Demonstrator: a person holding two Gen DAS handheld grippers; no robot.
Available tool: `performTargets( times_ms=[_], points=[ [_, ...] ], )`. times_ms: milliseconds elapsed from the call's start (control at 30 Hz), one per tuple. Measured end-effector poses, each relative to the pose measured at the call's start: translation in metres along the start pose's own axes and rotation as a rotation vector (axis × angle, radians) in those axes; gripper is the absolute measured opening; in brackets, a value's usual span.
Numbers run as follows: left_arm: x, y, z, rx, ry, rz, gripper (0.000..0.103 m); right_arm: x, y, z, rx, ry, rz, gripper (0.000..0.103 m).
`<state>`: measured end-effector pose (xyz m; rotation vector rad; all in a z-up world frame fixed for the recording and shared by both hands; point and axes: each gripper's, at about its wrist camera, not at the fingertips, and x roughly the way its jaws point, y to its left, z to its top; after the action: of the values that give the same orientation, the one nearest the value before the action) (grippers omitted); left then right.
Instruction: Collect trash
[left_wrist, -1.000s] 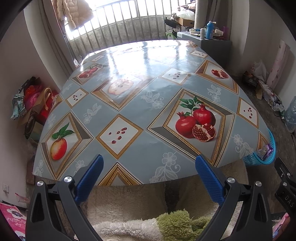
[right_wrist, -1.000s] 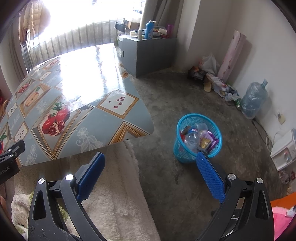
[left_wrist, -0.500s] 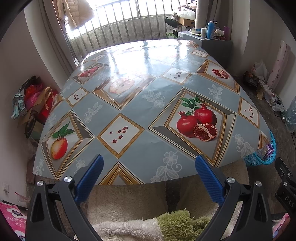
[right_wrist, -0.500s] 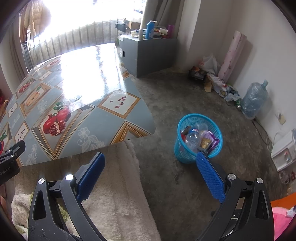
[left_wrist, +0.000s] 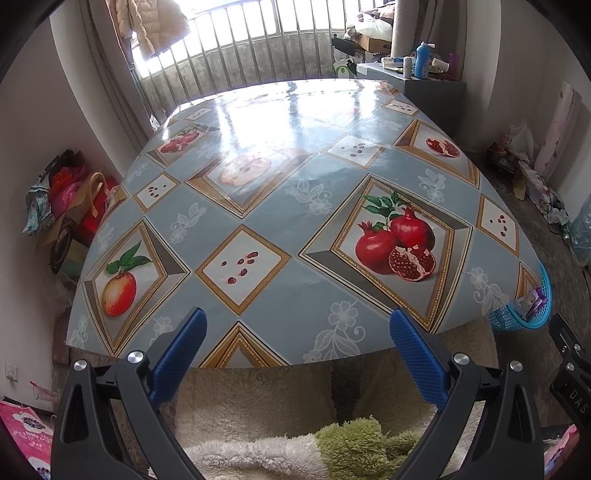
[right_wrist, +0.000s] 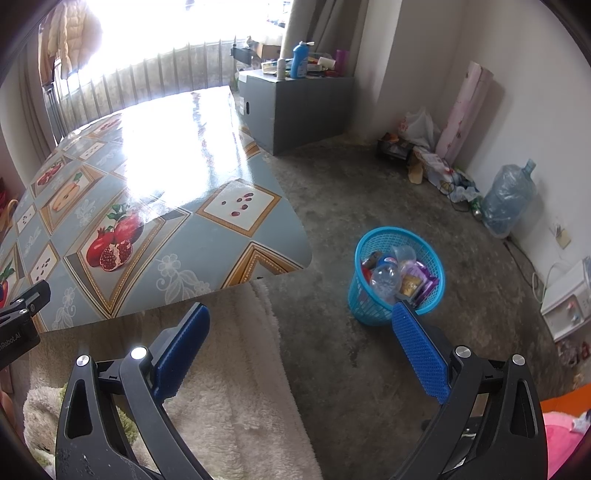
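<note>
trash (right_wrist: 400, 275) in round blue mesh basket (right_wrist: 364, 301), left claw (left_wrist: 297, 332) and right claw (right_wrist: 301, 325) spread, glossy tablecloth (left_wrist: 295, 177)

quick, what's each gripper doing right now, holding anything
Left gripper: open, holding nothing, above the near table edge.
Right gripper: open, holding nothing, near the blue basket of trash on the floor.

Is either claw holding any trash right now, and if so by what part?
Nothing is held. The left claw and the right claw are both open with nothing between their fingers. Trash sits in the blue basket.
</note>
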<state>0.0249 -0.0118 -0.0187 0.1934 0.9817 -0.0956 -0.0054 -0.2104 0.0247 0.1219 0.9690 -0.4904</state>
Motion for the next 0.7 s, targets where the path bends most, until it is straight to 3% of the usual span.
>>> performTargets(
  times_ms=[700],
  points=[
    [-0.0010,0.0062,0.0007,-0.012,-0.005,0.007,0.097,-0.0008,0.0055,0.0053,-0.004,-0.004,0.001,0.095]
  ],
)
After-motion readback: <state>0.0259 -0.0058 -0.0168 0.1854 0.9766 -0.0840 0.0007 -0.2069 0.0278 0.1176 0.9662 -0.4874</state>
